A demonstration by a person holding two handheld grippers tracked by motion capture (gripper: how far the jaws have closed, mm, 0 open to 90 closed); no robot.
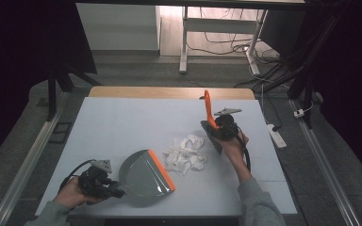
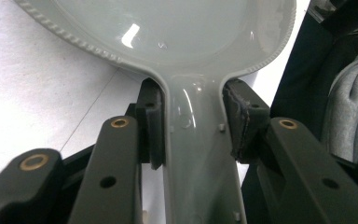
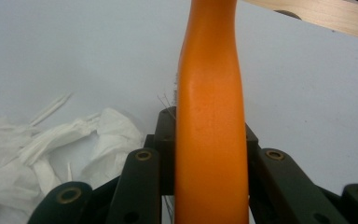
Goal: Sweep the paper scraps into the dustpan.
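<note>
A grey dustpan [image 1: 143, 175] with an orange lip [image 1: 162, 170] lies on the white table at the front left. My left gripper [image 1: 107, 187] is shut on its grey handle [image 2: 200, 154], the pads pressing both sides. A pile of crumpled white paper [image 1: 186, 153] lies just right of the orange lip. At its right side my right gripper [image 1: 220, 128] is shut on the orange handle [image 1: 208, 109] of a brush, which stands upright; the handle [image 3: 210, 116] rises between the jaws, with the crumpled paper [image 3: 42, 144] at the left.
The white table surface [image 1: 122, 122] ends in a bare wooden strip [image 1: 169, 92] at the far edge. A desk frame [image 1: 185, 37] and cables stand on the floor behind. A power strip [image 1: 276, 135] lies off the table's right side.
</note>
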